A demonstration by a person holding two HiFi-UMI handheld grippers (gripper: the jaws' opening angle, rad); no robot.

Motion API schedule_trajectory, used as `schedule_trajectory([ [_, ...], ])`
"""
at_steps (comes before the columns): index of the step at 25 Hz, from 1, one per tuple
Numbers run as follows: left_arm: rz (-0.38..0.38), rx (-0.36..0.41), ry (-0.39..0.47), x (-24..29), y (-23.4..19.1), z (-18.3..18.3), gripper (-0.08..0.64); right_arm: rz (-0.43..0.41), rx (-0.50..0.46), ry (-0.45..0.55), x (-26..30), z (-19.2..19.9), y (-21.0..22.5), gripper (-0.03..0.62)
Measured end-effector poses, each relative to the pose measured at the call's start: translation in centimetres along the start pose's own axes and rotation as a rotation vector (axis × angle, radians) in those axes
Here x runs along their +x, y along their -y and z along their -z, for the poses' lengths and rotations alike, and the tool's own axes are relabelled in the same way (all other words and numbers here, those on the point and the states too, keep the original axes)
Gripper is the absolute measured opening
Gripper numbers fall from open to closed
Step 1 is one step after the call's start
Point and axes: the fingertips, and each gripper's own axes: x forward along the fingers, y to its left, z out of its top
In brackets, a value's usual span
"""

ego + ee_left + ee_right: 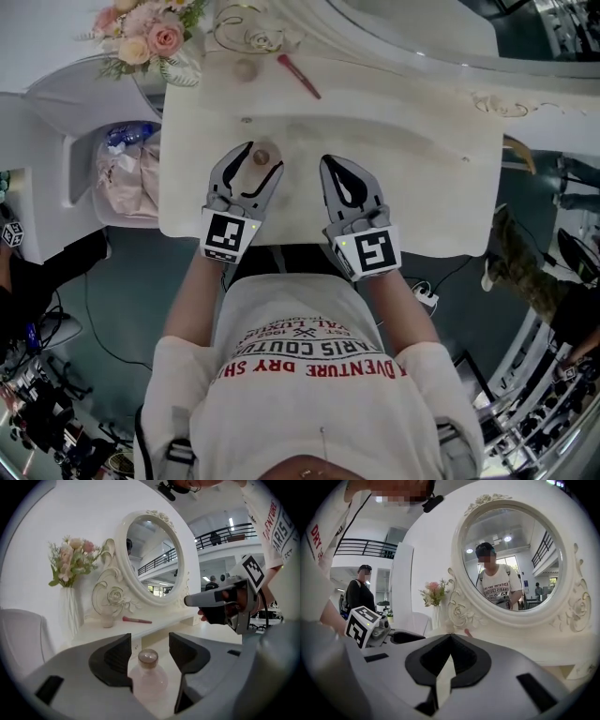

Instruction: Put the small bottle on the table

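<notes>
A small clear pink bottle point(262, 157) with a round brownish cap stands upright on the cream dressing table point(412, 169), near its front left. My left gripper point(261, 157) straddles it with the jaws wide apart. In the left gripper view the bottle point(148, 674) sits between the dark pads point(115, 660), and a gap shows on each side of its cap. My right gripper point(330, 161) rests over the table just to the right, its jaws closed tip to tip with nothing between them point(451, 636).
At the table's back stand a vase of pink flowers point(141, 37), a small jar point(246, 68), a red brush point(298, 75) and an oval mirror point(152, 557). A white bin point(127, 173) with a bag sits left of the table. Cables lie on the floor.
</notes>
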Motion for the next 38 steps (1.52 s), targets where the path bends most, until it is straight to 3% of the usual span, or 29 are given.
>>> schedule_trajectory([
  [6,0.002,0.018,0.072,-3.5,0.0,-5.0,0.199,0.04,-0.019,0.043,-1.6,-2.7,-1.7,-0.002],
  [8,-0.014,0.02,0.073,-4.8,-0.3,-5.9,0.112,0.05,-0.018,0.053,-2.2,-3.5,-2.4,-0.002],
  [13,-0.031,0.028,0.078,-7.5,-0.9,-7.6,0.02,0.078,-0.025,0.084,-3.5,-5.3,-3.3,-0.002],
  [24,-0.007,0.127,0.152,-13.3,-0.1,-11.9,0.008,0.126,-0.03,0.154,-6.8,-8.2,-5.5,-0.002],
  [38,-0.027,0.126,0.191,-16.1,-0.5,-13.8,0.008,0.096,-0.052,0.174,-7.5,-9.9,-8.0,-0.002],
])
